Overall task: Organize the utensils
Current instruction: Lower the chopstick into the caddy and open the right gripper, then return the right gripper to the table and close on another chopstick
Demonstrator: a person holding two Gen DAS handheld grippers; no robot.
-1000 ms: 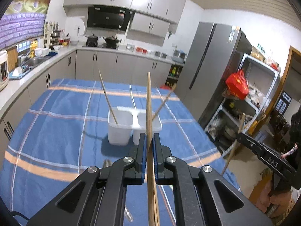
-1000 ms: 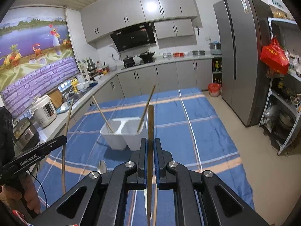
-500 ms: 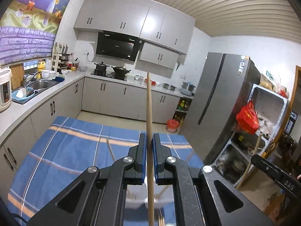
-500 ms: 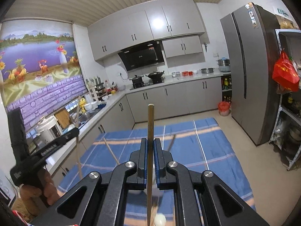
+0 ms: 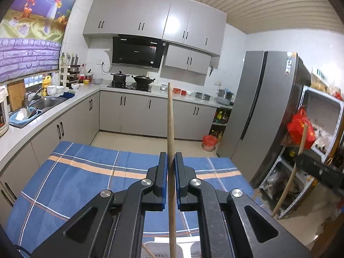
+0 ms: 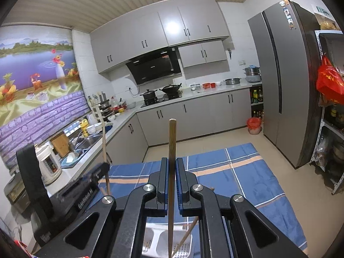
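Left gripper (image 5: 171,167), black with blue pads, clenched on long pale wooden chopstick (image 5: 169,124); stick upright between pads, running from below frame to above fingertips. Right gripper (image 6: 172,172), same build, clamped on darker wooden chopstick (image 6: 172,142), also upright. Below both, white plastic two-compartment utensil holder (image 6: 154,238) on blue plaid tablecloth (image 5: 71,185), another thin stick (image 6: 186,236) leaning in it. Beyond table: grey cabinets (image 5: 137,116), grey refrigerator (image 6: 286,81).

Home kitchen: grey cabinets (image 5: 133,23), range hood (image 5: 136,51), stove with wok (image 5: 143,79), sink (image 5: 46,102), refrigerator (image 5: 264,111).
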